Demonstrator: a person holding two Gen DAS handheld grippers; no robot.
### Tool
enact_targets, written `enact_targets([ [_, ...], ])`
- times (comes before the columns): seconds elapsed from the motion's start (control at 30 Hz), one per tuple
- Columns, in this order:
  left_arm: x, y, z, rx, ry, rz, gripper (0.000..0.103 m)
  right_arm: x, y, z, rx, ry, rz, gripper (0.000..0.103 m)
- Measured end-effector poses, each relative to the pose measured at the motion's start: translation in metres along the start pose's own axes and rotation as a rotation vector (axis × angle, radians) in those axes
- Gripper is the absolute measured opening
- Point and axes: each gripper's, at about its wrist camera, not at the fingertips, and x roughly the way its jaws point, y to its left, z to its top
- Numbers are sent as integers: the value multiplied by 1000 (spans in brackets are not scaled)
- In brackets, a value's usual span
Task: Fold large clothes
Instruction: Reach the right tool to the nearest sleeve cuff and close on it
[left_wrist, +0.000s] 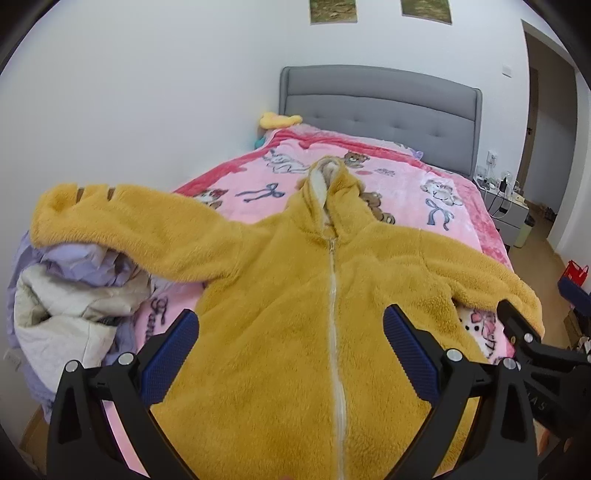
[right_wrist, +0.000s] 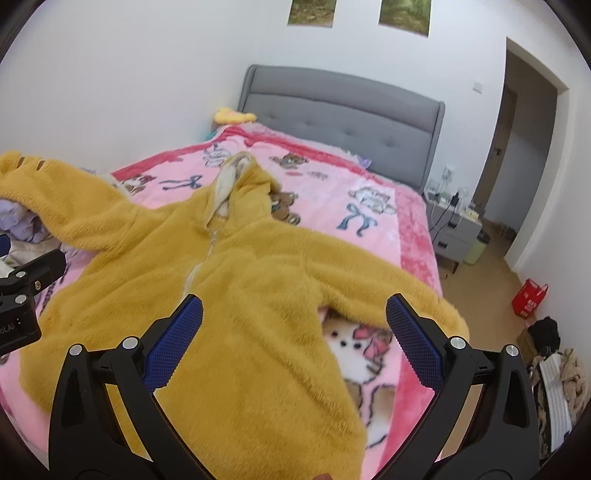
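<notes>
**Yellow fleece suit spread on the bed, both grippers wide open above it**

A fuzzy yellow hooded suit (left_wrist: 288, 302) lies front up on the pink cartoon blanket (left_wrist: 436, 192) that covers the bed. Its white zipper (left_wrist: 334, 314) runs down the middle of the body, and its hood (left_wrist: 328, 177) points toward the grey headboard (left_wrist: 380, 107). One sleeve (left_wrist: 122, 218) stretches toward the bed's left edge and drapes over a heap of lilac and white laundry (left_wrist: 74, 295) piled there. The other sleeve (right_wrist: 369, 280) reaches toward the right edge of the bed, its cuff lying near that edge.

The left gripper (left_wrist: 291, 339) hangs above the suit's chest with its blue-padded fingers (left_wrist: 173, 354) spread wide on either side of the zipper, holding nothing. The right gripper (right_wrist: 295, 332) hangs above the suit's right side, by the armpit, its fingers (right_wrist: 413, 339) also spread wide and holding nothing.

Beyond the bed's right edge stand a nightstand (right_wrist: 454, 232) and a red bag (right_wrist: 530, 297) on the floor. A yellow plush toy (left_wrist: 280, 120) sits at the headboard's left corner.
</notes>
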Motion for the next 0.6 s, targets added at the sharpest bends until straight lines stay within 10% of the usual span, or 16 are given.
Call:
enact_targets([
  [0.4, 34, -64, 29, 138, -12, -20, 98, 42, -58, 18, 64, -53, 1, 95],
  [0.6, 56, -96, 21, 159, 24, -39, 98, 109, -183, -35, 410, 56, -10, 95],
])
